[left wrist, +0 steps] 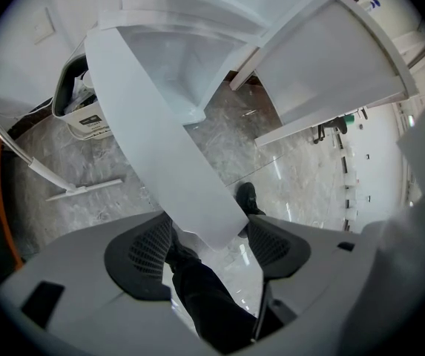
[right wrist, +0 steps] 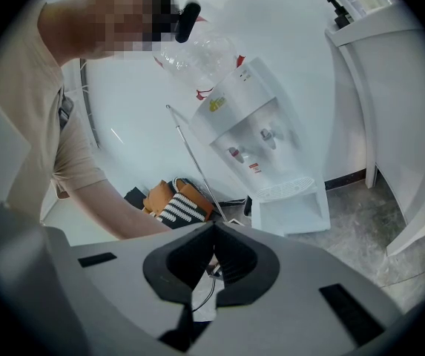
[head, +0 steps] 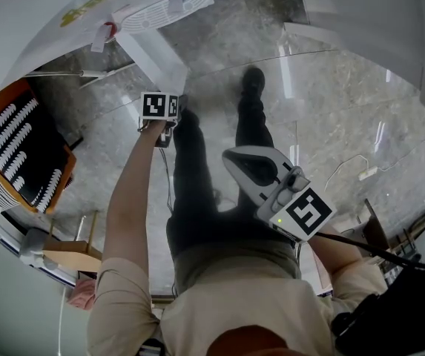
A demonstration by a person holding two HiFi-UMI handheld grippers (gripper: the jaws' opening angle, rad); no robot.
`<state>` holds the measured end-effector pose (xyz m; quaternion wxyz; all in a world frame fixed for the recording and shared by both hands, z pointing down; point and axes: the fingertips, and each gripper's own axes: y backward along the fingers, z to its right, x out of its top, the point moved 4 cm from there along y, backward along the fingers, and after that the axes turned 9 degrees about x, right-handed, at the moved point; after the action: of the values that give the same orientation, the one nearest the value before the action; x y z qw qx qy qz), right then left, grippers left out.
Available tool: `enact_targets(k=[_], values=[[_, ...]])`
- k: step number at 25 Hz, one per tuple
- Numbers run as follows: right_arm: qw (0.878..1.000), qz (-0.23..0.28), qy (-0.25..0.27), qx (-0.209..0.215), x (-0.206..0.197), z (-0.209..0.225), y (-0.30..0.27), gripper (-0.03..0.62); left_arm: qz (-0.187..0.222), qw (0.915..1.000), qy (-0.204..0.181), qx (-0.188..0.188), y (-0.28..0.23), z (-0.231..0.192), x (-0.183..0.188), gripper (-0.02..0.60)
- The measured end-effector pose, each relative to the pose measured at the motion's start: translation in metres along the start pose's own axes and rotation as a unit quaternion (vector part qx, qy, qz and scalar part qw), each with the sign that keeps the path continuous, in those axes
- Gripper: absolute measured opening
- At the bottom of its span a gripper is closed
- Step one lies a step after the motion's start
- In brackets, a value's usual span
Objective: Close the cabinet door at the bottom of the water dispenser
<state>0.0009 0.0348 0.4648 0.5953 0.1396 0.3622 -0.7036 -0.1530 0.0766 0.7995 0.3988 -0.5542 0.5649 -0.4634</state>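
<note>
— Your left arm (head: 130, 199) is the closest thing in the head view, reaching down to the left gripper (head: 160, 113). Farther left lies a striped bag (head: 19, 154), well apart from the work; ignore it.

— Agreed. Next along, the dispenser (head: 41, 13) stands at the upper left. Its door (head: 153, 58) juts out from its foot toward you, wide open. Your left gripper sits right at the door's free end.

— Check the left gripper view. The door's end runs down between the two pads (left wrist: 149, 251), and each pad seems to sit against one face. I read that as jaws clamped on the door, held wide only by its thickness.

— So you're at the start of the closing swing: door in hand, not yet shut. The next move calls for an arc about the hinge, carrying that end round toward the cabinet (left wrist: 175, 58). Don't drag it in a straight line, or the pads may slip off.

— And plan the release. The pad on the inner face could get trapped between door and frame, so you'd likely let go just short and finish with a push.

— Over on the right, your right gripper (head: 282, 191) hangs at your waist. Its own view shows the jaws together with nothing between them, looking across at the dispenser. It has no part in this step.
</note>
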Motion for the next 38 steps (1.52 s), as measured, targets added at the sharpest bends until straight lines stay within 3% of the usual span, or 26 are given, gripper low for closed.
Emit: enact_targets(k=[14, 25, 38], values=[[0.999, 0.034, -0.013, -0.002, 0.003, 0.006, 0.005, 0.014, -0.002, 0.9986, -0.050, -0.019, -0.003, 0.025, 0.017, 0.288], [1.000, 0.023, -0.016, -0.005, 0.001, 0.010, 0.006, 0.014, 0.010, 0.9977, -0.061, -0.028, -0.003, 0.034, 0.026, 0.288], [1.000, 0.013, -0.023, -0.017, -0.005, 0.017, 0.010, 0.014, 0.018, 0.9938, -0.108, -0.018, -0.006, 0.049, 0.042, 0.288]])
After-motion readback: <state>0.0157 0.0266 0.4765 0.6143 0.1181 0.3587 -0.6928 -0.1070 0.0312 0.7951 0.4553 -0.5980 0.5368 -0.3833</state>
